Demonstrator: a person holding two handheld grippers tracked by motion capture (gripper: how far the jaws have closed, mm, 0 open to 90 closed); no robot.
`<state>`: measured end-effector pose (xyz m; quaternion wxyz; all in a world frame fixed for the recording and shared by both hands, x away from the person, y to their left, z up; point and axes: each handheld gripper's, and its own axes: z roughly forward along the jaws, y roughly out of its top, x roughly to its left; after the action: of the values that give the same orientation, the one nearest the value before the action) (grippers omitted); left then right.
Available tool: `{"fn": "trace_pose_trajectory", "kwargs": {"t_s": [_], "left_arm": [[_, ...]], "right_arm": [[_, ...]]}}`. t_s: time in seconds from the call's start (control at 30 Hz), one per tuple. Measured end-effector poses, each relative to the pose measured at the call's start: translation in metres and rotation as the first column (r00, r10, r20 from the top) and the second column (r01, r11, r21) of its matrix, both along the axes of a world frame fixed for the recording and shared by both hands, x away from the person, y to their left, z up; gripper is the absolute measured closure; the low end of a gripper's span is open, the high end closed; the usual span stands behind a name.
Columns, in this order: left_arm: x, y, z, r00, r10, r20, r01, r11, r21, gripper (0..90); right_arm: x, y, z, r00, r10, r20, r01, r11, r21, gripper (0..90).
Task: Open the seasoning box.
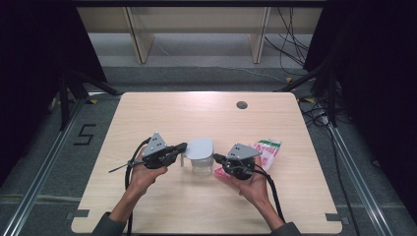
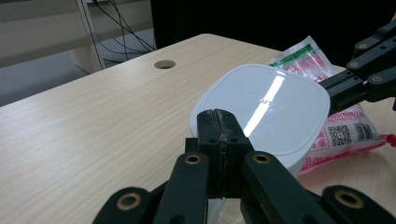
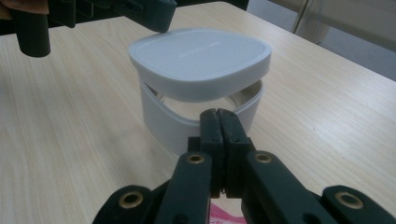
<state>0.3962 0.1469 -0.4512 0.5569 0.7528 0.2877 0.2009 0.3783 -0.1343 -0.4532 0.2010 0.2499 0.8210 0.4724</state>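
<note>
Two grippers at a white box with its lid tilted

The box [image 1: 199,162] sits mid-table between the grippers, its lid [image 3: 201,58] raised on one side. The left gripper [image 1: 183,146] touches its left edge, jaws pressed together, maybe pinching the rim, which is hidden. The right gripper [image 1: 216,158] is just beside its right wall, clenched on nothing. A pink bag [image 1: 265,150] lies partly hidden behind that hand.

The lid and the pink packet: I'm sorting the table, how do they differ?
The lid is a rigid, plain white rounded square, raised atop the container; the pink packet is soft, printed and lies flat on the table. Both sit between the two grippers.
</note>
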Motion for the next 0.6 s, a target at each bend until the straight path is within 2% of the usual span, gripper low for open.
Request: {"fn": "trace_pose_trajectory", "kwargs": {"t_s": [0.1,0.13,0.2,0.23,0.3,0.37,0.4,0.43,0.53,0.6], "left_arm": [[0.0,0.0,0.0,1.0,0.0,-0.002,0.0,1.0,-0.005,89.0],[0.0,0.0,0.0,1.0,0.0,-0.002,0.0,1.0,-0.005,89.0],[0.001,0.001,0.0,1.0,0.002,-0.009,-0.002,1.0,-0.006,88.5],[0.001,0.001,-0.001,0.9999,0.0,-0.012,0.0,0.9999,-0.015,87.6],[0.001,0.002,-0.001,0.9997,-0.006,-0.023,0.006,0.9996,-0.027,85.7],[0.001,0.003,0.0,0.9997,-0.005,-0.024,0.004,0.9998,-0.021,80.0],[0.001,0.003,0.0,0.9996,-0.008,-0.027,0.007,0.9996,-0.027,80.0],[0.001,0.005,0.0,0.9989,-0.001,-0.046,-0.002,0.9986,-0.053,68.1],[0.0,0.009,0.0,0.9975,-0.003,-0.071,-0.002,0.9972,-0.075,56.8],[-0.001,0.01,0.0,0.9979,0.002,-0.065,-0.007,0.9972,-0.075,49.7]], "right_arm": [[0.0,0.002,0.001,1.0,0.001,0.006,-0.001,1.0,-0.004,90.0],[0.0,0.002,0.003,1.0,0.003,-0.004,-0.003,1.0,-0.002,90.0],[0.001,0.002,0.006,0.9999,0.008,0.012,-0.008,1.0,0.008,90.0],[0.0,0.003,0.008,1.0,0.002,0.0,-0.002,1.0,0.012,90.0],[0.002,0.003,0.01,0.9998,0.014,0.015,-0.014,1.0,0.011,90.0],[0.002,0.005,0.011,0.9998,0.02,0.01,-0.02,1.0,0.006,90.0],[0.002,0.005,0.011,0.9998,0.02,0.01,-0.02,1.0,0.006,90.0],[0.003,0.007,0.012,0.9997,0.024,0.011,-0.024,1.0,0.009,90.0],[0.003,0.009,0.015,0.9994,0.032,0.012,-0.032,0.999,0.014,90.0],[0.002,0.011,0.017,0.9995,0.03,0.004,-0.03,1.0,0.008,90.0]]}}
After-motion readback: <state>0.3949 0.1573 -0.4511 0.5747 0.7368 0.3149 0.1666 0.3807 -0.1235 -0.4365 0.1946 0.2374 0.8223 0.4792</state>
